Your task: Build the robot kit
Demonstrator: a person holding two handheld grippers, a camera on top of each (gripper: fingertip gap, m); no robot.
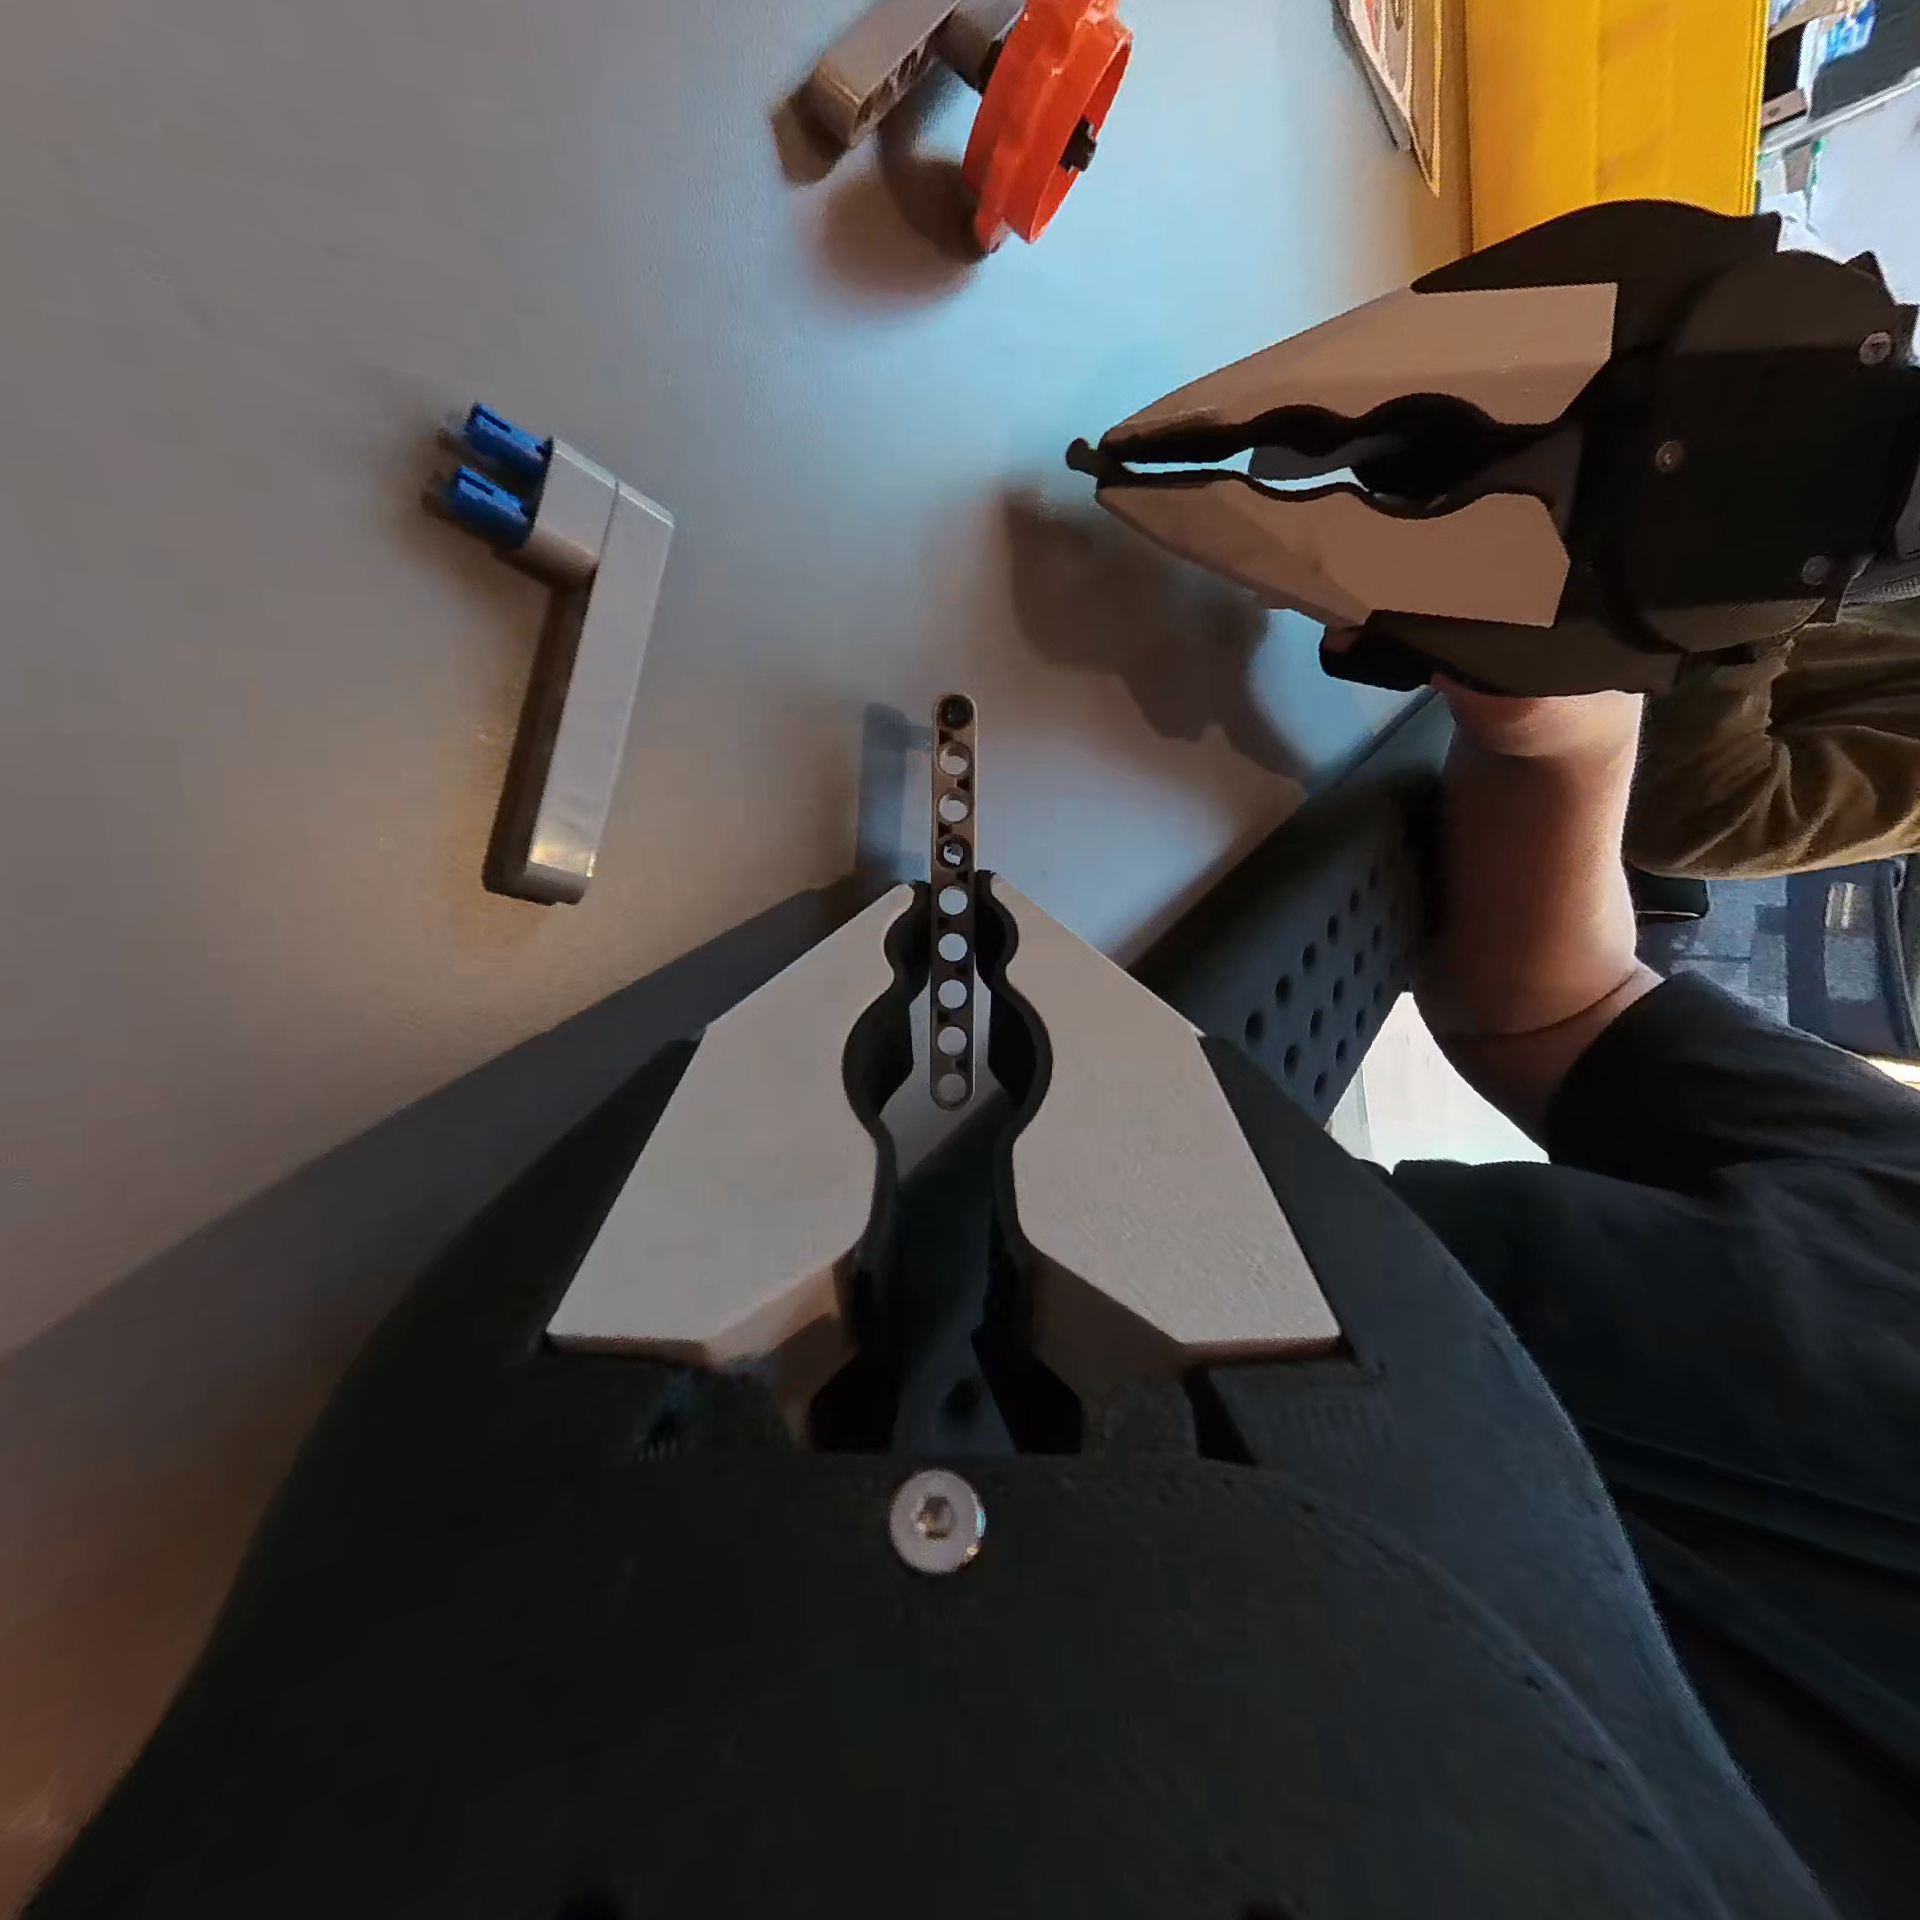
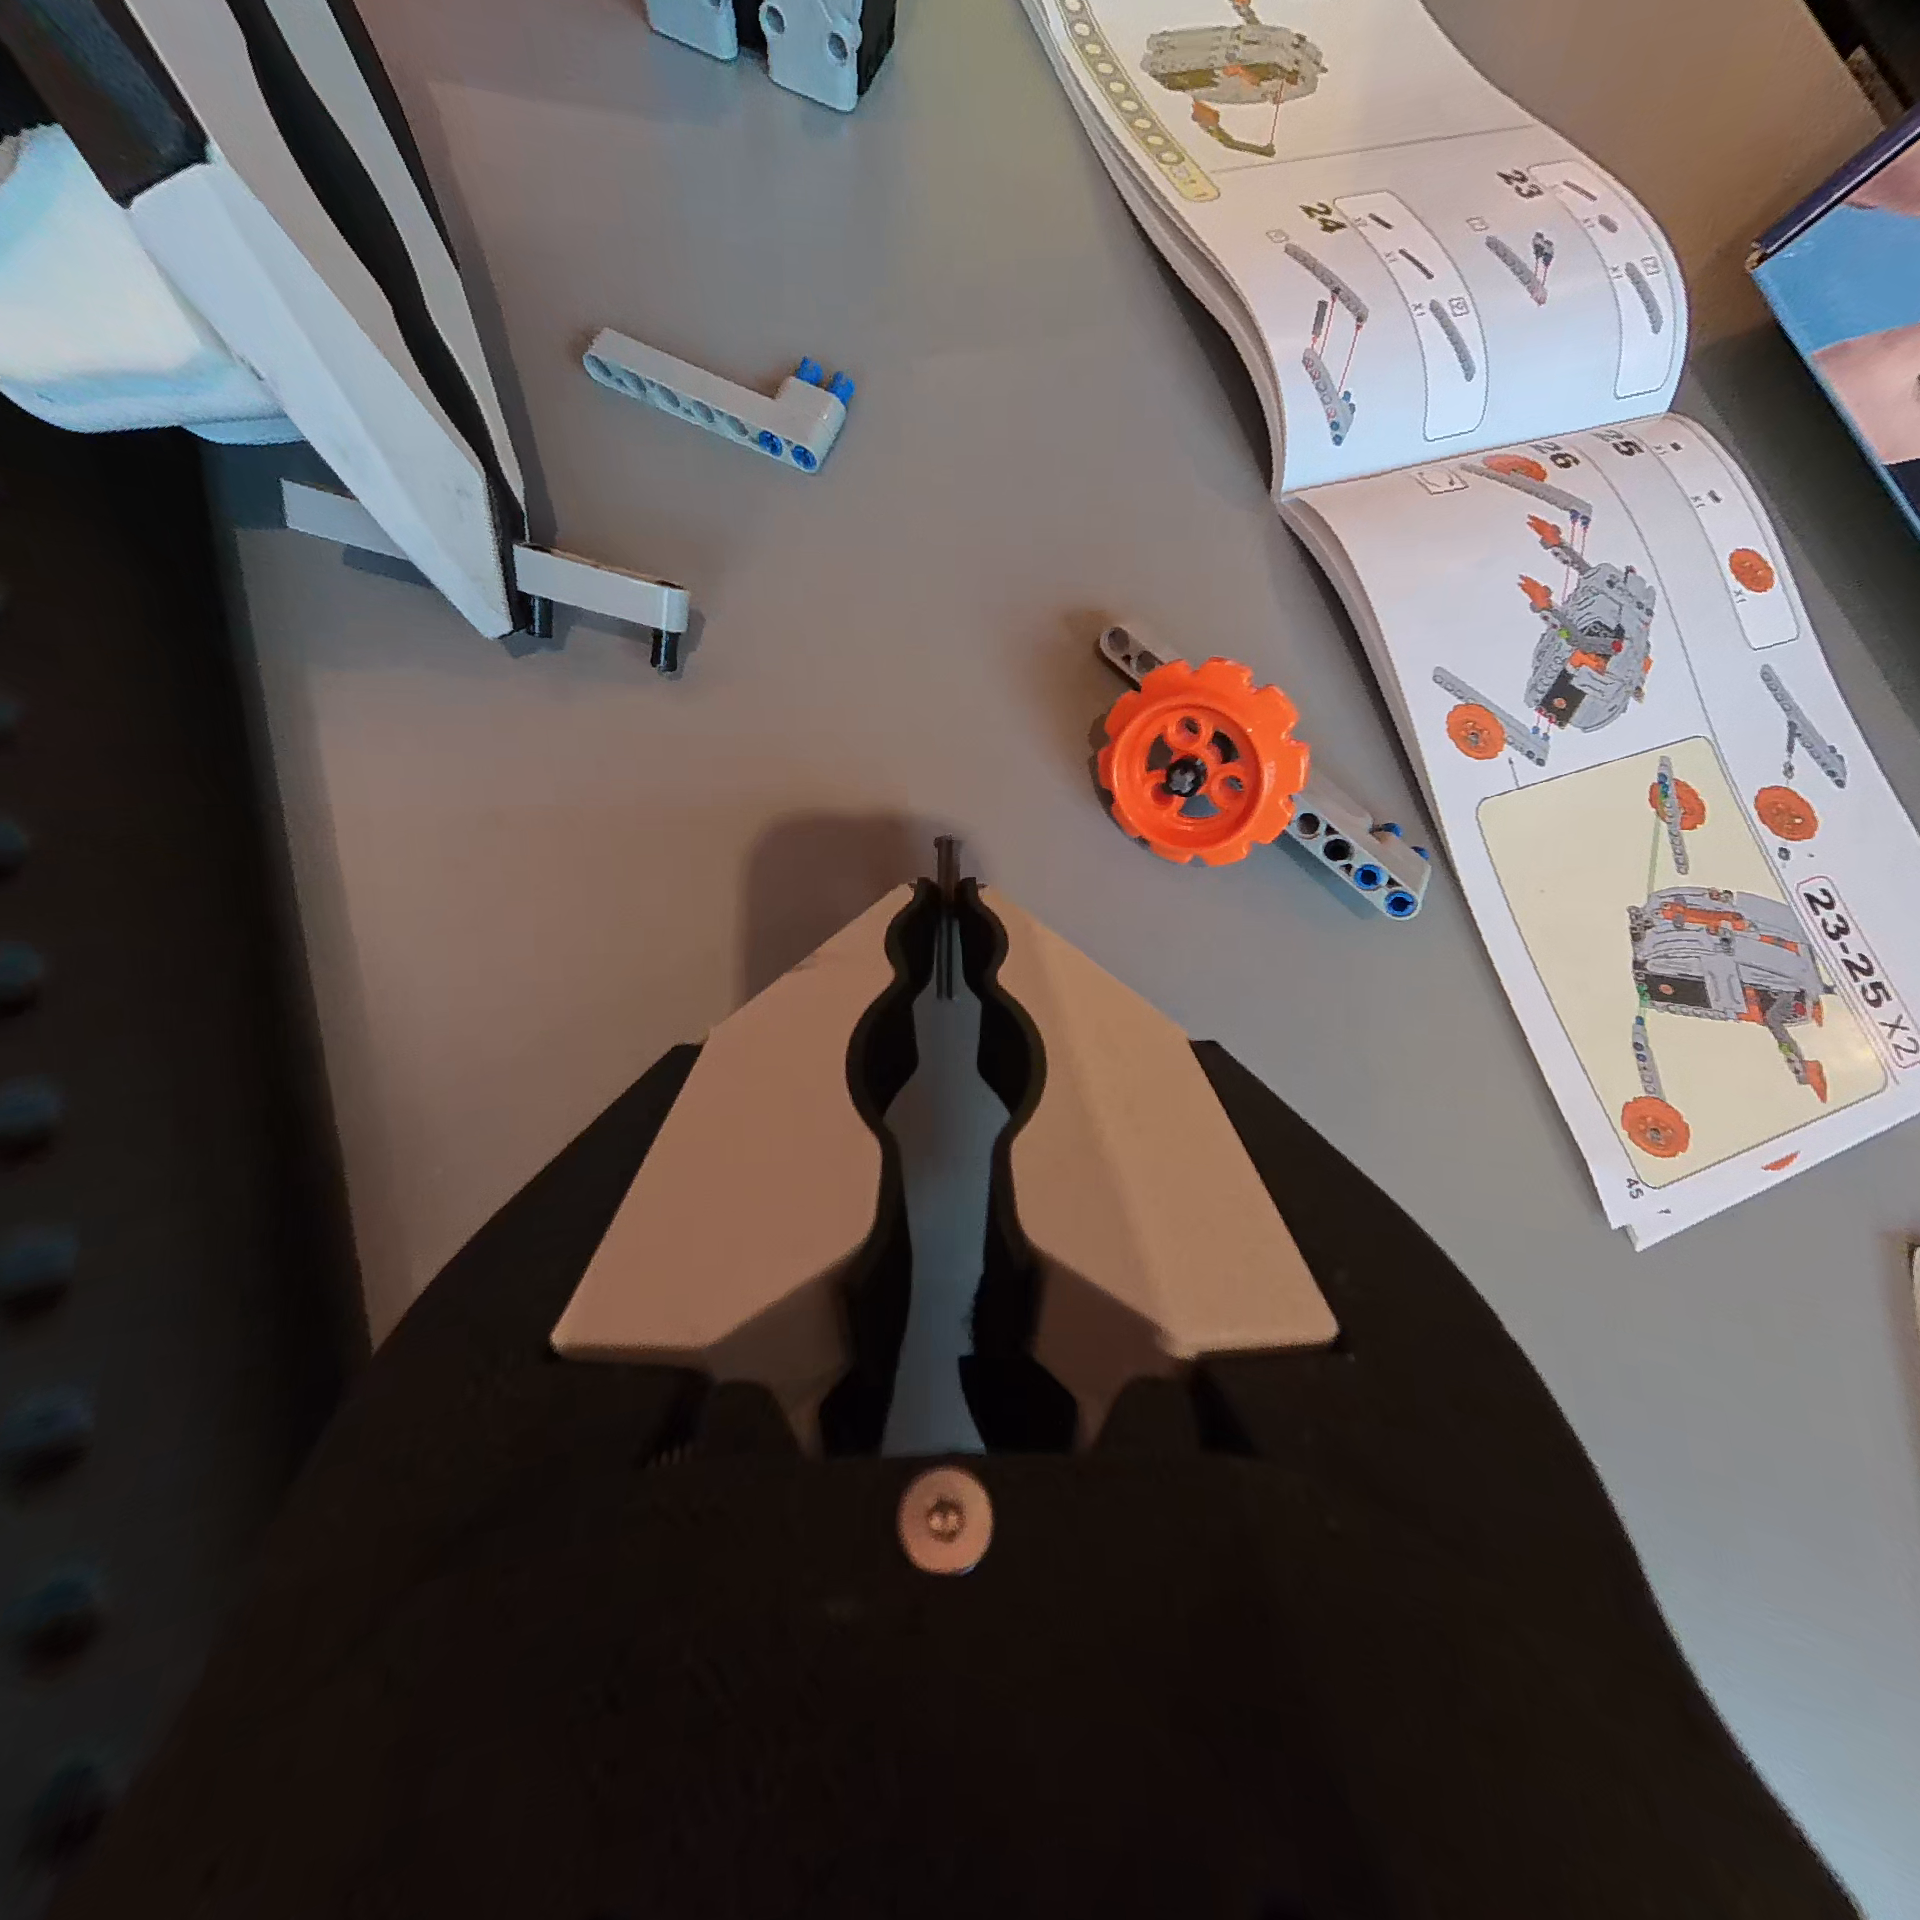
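- The left gripper (image 1: pixel 951 883) has its fingers clamped on a long grey beam with a row of holes (image 1: pixel 953 904), held edge-on between the tips, so the beam runs out past them over the grey desk (image 1: pixel 260 312).
- From the right wrist view, that same beam (image 2: pixel 603 597) pokes out sideways from the left gripper (image 2: pixel 525 613) just above the desk, with a black pin hanging from its far end and another close by the fingers.
- The right gripper (image 2: pixel 948 883) has its fingers pinched shut on a thin black pin (image 2: pixel 945 914), whose tip sticks out just past them.
- In the left wrist view the right gripper (image 1: pixel 1101 468) comes in from the right, held in a person's hand (image 1: pixel 1527 769), with the black pin's (image 1: pixel 1081 455) rounded end showing at its tip.
- The two grippers are apart here, and the pin is not touching the beam.
- On the desk lies an L-shaped grey piece with blue pins (image 2: pixel 727 400), between the left gripper and the far edge of the view; it shows in the left wrist view too (image 1: pixel 577 665), off to the left of the beam.
- An orange toothed wheel on a grey beam (image 2: pixel 1205 764) lies flat on the desk to the right of the right gripper; the left wrist view catches it (image 1: pixel 1049 114) at the top, blurred.
- An open instruction booklet (image 2: pixel 1558 623) lies along the right side of the desk, just beside the wheel assembly.
- A corner of a blue box (image 2: pixel 1849 343) peeks in at the right edge.
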